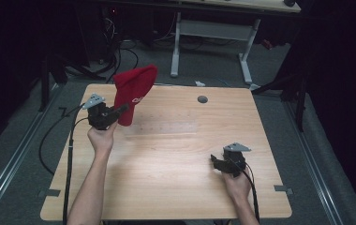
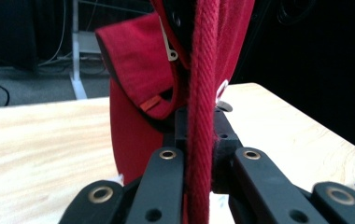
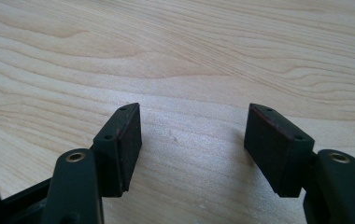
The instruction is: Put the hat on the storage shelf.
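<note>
Left claw (image 2: 199, 154) clamps red cap (image 1: 134, 91) (seam close-up); right claw (image 3: 192, 140) agape.

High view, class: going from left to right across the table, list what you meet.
Left hand-held gripper → red cap that it grips → round grey hole in the table → right hand-held gripper.

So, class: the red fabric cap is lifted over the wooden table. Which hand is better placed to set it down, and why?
Left. The left tool is already shut on the red fabric cap near the wooden table's far left. The right tool rests open and empty, far across the table.
</note>
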{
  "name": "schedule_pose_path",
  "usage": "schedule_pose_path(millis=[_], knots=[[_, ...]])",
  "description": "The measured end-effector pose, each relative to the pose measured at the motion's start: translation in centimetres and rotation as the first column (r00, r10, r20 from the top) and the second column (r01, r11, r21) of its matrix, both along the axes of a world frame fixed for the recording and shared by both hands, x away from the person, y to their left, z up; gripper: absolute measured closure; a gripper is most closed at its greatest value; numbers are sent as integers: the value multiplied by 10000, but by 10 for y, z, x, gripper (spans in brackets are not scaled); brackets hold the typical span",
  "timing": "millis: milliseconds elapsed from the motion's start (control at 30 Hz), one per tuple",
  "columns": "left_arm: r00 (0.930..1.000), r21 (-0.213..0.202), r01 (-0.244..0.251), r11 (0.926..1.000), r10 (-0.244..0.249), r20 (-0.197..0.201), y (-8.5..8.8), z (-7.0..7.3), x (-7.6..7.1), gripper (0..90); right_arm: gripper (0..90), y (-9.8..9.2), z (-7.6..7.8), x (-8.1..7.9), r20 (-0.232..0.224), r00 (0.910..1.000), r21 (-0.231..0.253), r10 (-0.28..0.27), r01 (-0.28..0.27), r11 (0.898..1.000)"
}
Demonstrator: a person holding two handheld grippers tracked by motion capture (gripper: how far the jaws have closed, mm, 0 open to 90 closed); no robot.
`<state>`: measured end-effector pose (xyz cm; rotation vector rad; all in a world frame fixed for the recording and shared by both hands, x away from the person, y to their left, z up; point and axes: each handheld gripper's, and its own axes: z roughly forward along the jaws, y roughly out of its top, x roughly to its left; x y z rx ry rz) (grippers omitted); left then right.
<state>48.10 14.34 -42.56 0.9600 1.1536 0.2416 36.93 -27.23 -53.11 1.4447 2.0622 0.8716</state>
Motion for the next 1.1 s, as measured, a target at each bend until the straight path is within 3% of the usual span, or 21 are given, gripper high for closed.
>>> schedule_pose_path(millis=[133, 500, 800, 900, 1100], knots=[[9997, -31, -87, 10000, 87, -220, 6, -5, -5, 855, 370, 0, 0, 0, -8, 10000, 9, 4, -4, 10000], [9983, 389, -31, 9992, 53, -576, 8, -17, -17, 850, 370, 0, 0, 0, -17, 10000, 9, 25, -25, 10000], [9922, 755, -91, 9971, 184, -1232, 12, -41, -25, 844, 370, 0, 0, 0, -15, 10000, 6, 45, -45, 10000], [9911, 588, -115, 9982, 192, -1319, 13, -43, -26, 838, 370, 0, 0, 0, -14, 10000, 3, 48, -48, 10000], [9875, 794, -259, 9965, 379, -1531, 15, -45, -25, 817, 369, 0, 0, 0, -16, 10000, 7, 43, -43, 10000]])
